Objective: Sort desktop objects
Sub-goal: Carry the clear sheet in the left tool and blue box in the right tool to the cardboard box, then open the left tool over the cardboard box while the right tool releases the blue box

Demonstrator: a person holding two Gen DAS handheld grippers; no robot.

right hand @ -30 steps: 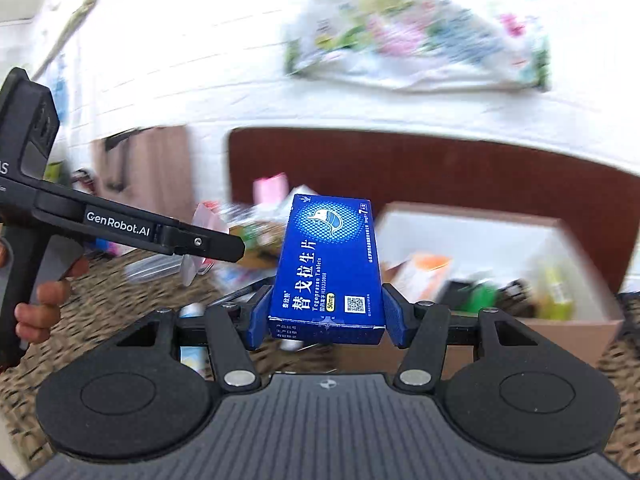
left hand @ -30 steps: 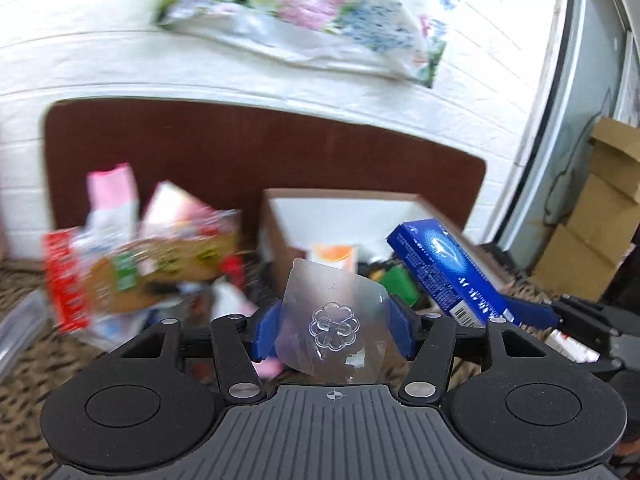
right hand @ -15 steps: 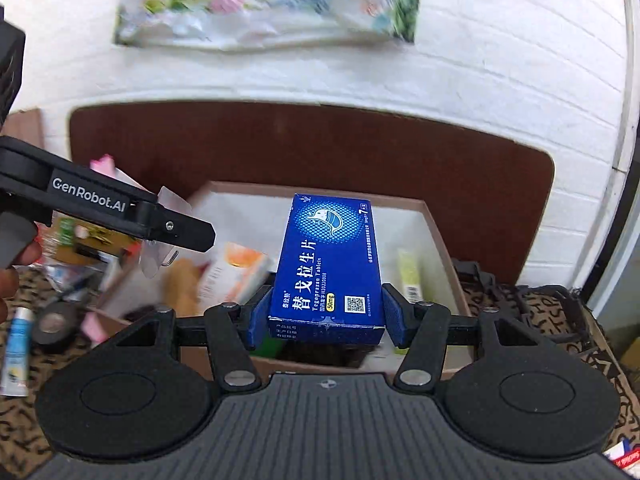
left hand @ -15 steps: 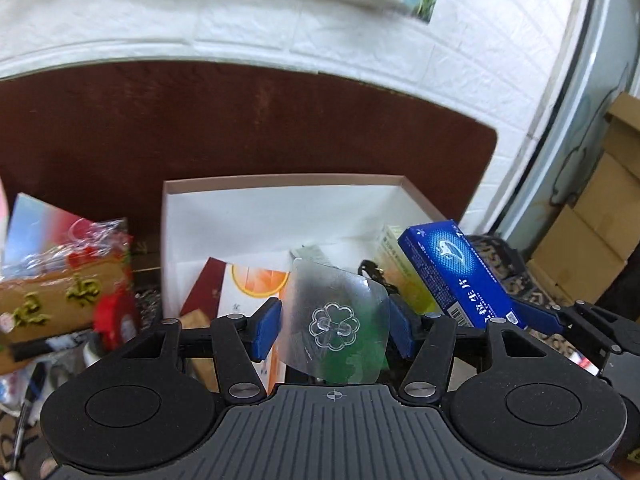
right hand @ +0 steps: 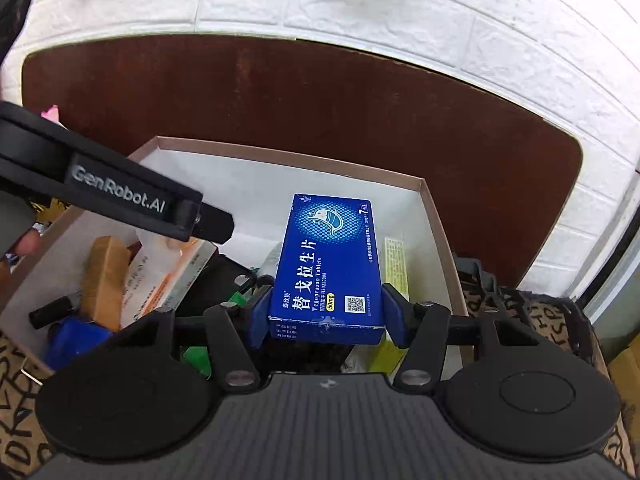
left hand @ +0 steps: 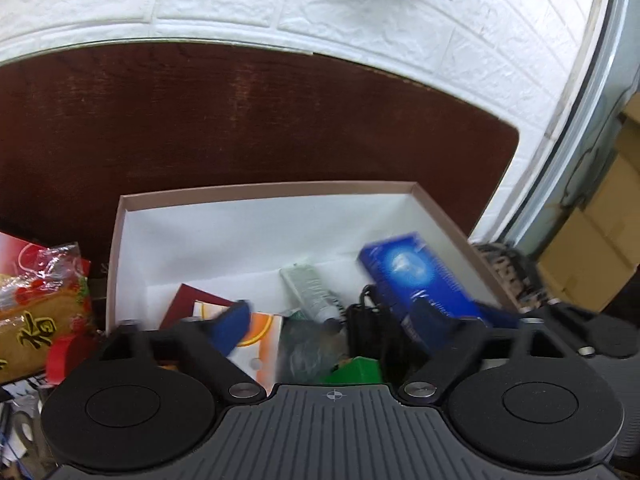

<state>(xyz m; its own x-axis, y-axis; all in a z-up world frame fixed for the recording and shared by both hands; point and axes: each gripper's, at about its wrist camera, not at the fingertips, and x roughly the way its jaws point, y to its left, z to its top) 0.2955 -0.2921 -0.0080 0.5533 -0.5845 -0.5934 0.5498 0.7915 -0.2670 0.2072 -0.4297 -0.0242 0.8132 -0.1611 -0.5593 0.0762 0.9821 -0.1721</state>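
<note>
Left gripper [left hand: 360,320] angled downward over the open brown cardboard box with white lining [left hand: 256,232], jaws opening, blue pads spread wide and motion-blurred, nothing pressed between them; below the gap only box contents: an orange-and-white carton [left hand: 256,344], a pale green tube [left hand: 312,292], a black clip-like item [left hand: 364,320], a green object [left hand: 356,368]. Clear plastic piece not identifiable for certain in the left wrist view. Right gripper [right hand: 326,312] also tilted downward above the same box [right hand: 436,224], blue pads clamped on both long sides of the blue rectangular tablet carton with white lettering [right hand: 328,264], carton held flat, upper end pointing toward the far wall of the box, suspended above the contents and not resting on them. Left gripper's black finger, lettered in white, crossing the left part of the right wrist view above the box's left half; fingertips of a hand [right hand: 24,244] visible at the left edge behind it. Snack packet in red and tan wrapping [left hand: 36,320] outside the box to the left, on the patterned counter [right hand: 560,320]. Dark brown board [left hand: 240,120] behind the box, against a white brick wall [left hand: 360,20].
</note>
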